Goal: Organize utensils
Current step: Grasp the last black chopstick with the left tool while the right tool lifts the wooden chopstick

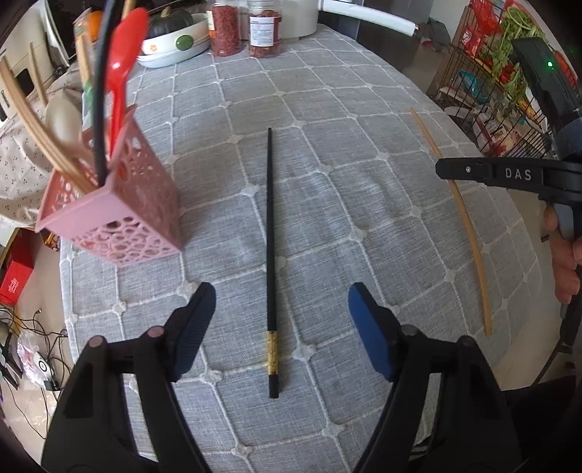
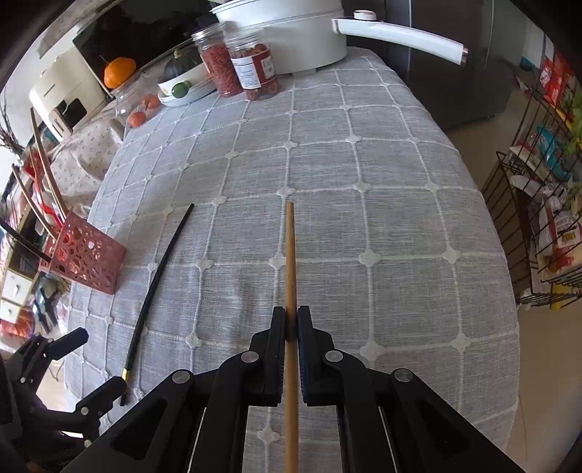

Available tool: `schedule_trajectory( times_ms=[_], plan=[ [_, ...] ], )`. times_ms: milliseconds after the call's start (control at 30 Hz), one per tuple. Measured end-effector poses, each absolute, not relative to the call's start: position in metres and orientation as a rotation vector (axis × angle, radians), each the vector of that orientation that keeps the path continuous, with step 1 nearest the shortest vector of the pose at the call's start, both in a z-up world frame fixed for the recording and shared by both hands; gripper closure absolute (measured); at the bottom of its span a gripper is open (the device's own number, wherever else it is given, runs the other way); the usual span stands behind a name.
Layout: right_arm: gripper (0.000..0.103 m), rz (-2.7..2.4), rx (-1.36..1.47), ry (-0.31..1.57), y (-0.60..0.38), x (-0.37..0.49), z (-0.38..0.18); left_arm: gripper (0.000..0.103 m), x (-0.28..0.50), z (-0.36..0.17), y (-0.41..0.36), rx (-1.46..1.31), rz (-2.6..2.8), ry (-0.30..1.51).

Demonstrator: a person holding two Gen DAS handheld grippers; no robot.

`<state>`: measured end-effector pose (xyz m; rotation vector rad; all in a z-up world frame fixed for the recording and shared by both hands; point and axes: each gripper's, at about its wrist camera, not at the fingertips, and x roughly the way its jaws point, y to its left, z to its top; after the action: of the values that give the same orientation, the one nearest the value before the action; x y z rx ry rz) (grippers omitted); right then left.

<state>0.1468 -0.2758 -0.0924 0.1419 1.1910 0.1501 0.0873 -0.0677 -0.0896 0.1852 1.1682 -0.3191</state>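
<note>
A black chopstick (image 1: 270, 233) with a gold band lies on the grey quilted tablecloth (image 1: 363, 152). My left gripper (image 1: 280, 291) hangs open over its handle end, a blue pad on either side, neither touching it. My right gripper (image 2: 291, 316) is shut on a wooden chopstick (image 2: 290, 254), which runs forward between the pads. In the left wrist view the right gripper (image 1: 442, 170) holds this wooden chopstick (image 1: 469, 225) at the table's right side. A pink perforated utensil holder (image 1: 138, 203) at the left carries a red spoon (image 1: 122, 62), wooden chopsticks and a black chopstick.
Two jars of red dried food (image 2: 240, 65), a bowl with a dark squash (image 2: 182, 78) and a white pot with a long handle (image 2: 400, 34) stand at the table's far end. A wire rack (image 2: 538, 218) stands off the right edge. The holder sits near the left edge.
</note>
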Motion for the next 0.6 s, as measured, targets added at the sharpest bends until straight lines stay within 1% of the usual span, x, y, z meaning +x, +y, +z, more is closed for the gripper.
schedule_trajectory(
  times_ms=[100, 233, 300, 367, 533, 567, 600],
  plan=[
    [0.097, 0.159, 0.18, 1.196, -0.291, 0.148, -0.092, 0.048, 0.105, -0.095, -0.082, 0.204, -0.291, 1.181],
    [0.097, 0.175, 0.229, 1.203, -0.305, 0.149, -0.094, 0.053, 0.132, -0.102, -0.099, 0.248, -0.232, 1.181],
    [0.097, 0.187, 0.235, 1.21, -0.302, 0.151, -0.096, 0.058, 0.145, -0.107, -0.105, 0.258, -0.205, 1.185],
    [0.097, 0.2, 0.231, 1.214, -0.296, 0.153, -0.099, 0.06, 0.155, -0.113, -0.109, 0.269, -0.177, 1.191],
    [0.097, 0.225, 0.231, 1.214, -0.291, 0.153, -0.098, 0.061, 0.17, -0.124, -0.106, 0.273, -0.139, 1.174],
    [0.097, 0.227, 0.233, 1.214, -0.291, 0.153, -0.099, 0.064, 0.171, -0.124, -0.105, 0.262, -0.143, 1.184],
    [0.097, 0.227, 0.233, 1.216, -0.29, 0.153, -0.099, 0.07, 0.172, -0.123, -0.104, 0.237, -0.152, 1.186]
  ],
)
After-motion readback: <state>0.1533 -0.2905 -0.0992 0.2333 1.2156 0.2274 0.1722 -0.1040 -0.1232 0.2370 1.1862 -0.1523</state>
